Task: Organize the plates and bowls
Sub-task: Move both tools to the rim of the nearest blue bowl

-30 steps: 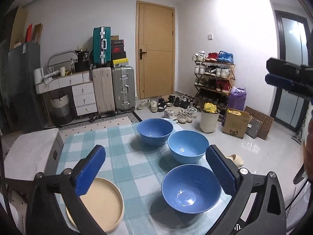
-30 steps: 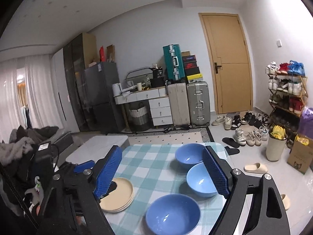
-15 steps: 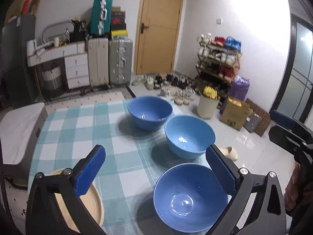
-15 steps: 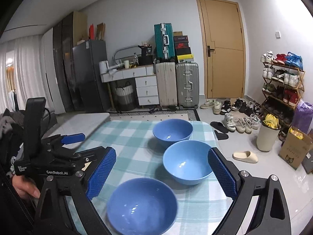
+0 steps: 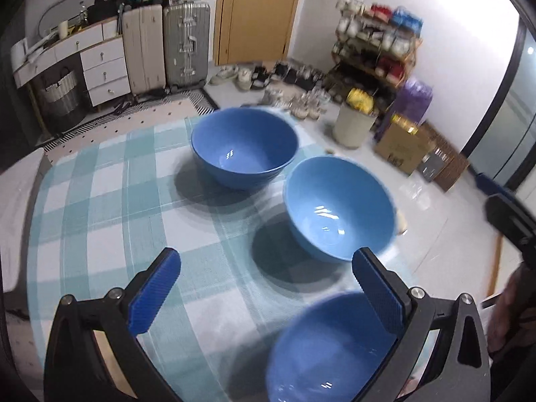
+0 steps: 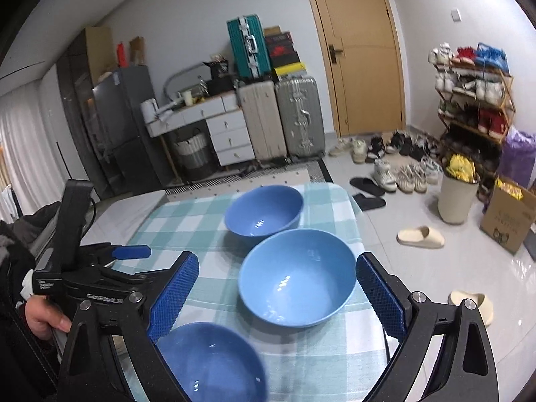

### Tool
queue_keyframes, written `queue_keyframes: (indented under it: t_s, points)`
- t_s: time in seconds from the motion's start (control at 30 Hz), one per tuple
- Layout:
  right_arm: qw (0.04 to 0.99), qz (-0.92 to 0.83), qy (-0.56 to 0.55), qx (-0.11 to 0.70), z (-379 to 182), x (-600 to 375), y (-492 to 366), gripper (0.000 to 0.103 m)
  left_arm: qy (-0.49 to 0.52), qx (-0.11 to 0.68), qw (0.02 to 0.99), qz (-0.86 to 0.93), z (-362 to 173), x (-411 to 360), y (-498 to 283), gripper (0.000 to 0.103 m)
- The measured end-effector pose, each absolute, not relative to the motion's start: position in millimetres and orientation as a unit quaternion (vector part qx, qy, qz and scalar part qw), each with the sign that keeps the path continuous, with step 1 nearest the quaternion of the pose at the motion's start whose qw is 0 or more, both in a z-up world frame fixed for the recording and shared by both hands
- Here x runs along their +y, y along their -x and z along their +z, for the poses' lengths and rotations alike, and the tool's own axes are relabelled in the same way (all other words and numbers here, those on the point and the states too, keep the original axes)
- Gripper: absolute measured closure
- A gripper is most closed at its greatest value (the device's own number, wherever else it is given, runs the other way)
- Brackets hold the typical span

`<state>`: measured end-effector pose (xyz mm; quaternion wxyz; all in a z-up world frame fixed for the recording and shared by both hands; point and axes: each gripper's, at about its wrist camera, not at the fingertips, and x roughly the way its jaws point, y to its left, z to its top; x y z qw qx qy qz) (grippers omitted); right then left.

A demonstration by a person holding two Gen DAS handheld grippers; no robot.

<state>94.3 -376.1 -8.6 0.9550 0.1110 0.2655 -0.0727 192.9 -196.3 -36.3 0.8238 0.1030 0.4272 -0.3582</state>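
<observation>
Three blue bowls sit in a diagonal line on the checked tablecloth (image 6: 311, 351): the far bowl (image 6: 263, 210) at centre frame in the right wrist view, the middle bowl (image 6: 297, 276) just below it, and the near bowl (image 6: 211, 361) at the bottom left, blurred. The right gripper (image 6: 276, 296) stands wide with nothing pressed between its blue pads, the middle bowl framed between them (whether it hangs above the bowl or short of it is hard to judge). The left gripper (image 5: 266, 291) is likewise wide and empty over bare cloth at lower centre of its own view, the near bowl (image 5: 330, 348) beneath its right finger.
</observation>
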Motion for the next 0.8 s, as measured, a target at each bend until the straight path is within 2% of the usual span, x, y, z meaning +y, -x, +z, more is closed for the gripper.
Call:
queue_keyframes:
  t_s: [0.27, 0.47, 0.57, 0.7, 0.77, 0.8]
  points:
    - [0.925, -0.104, -0.148, 0.334, -46.1, -432.2, -148.1, 0.007, -0.135, 0.500, 0.774, -0.365, -70.3, -241.2, -230.7, 0.000]
    - [0.905, -0.112, -0.179, 0.370, -89.6, -459.8, -177.7, 0.007, -0.142, 0.526, 0.748, -0.379, -89.4, -265.3, -240.2, 0.002]
    - [0.898, -0.123, -0.173, 0.386, -106.2, -467.1, -189.3, 0.007, -0.145, 0.536, 0.739, -0.382, -95.1, -276.8, -243.9, 0.012]
    - [0.896, -0.122, -0.162, 0.395, -115.2, -473.1, -201.7, 0.009, -0.145, 0.541, 0.728, -0.394, -97.2, -288.3, -248.9, 0.015]
    - [0.895, -0.122, -0.157, 0.400, -117.2, -475.3, -205.8, 0.016, -0.146, 0.547, 0.723, -0.396, -99.1, -292.0, -251.6, 0.025]
    - [0.893, -0.118, -0.158, 0.405, -118.6, -475.7, -206.6, 0.021, -0.149, 0.551, 0.719, -0.396, -100.7, -294.1, -252.6, 0.034]
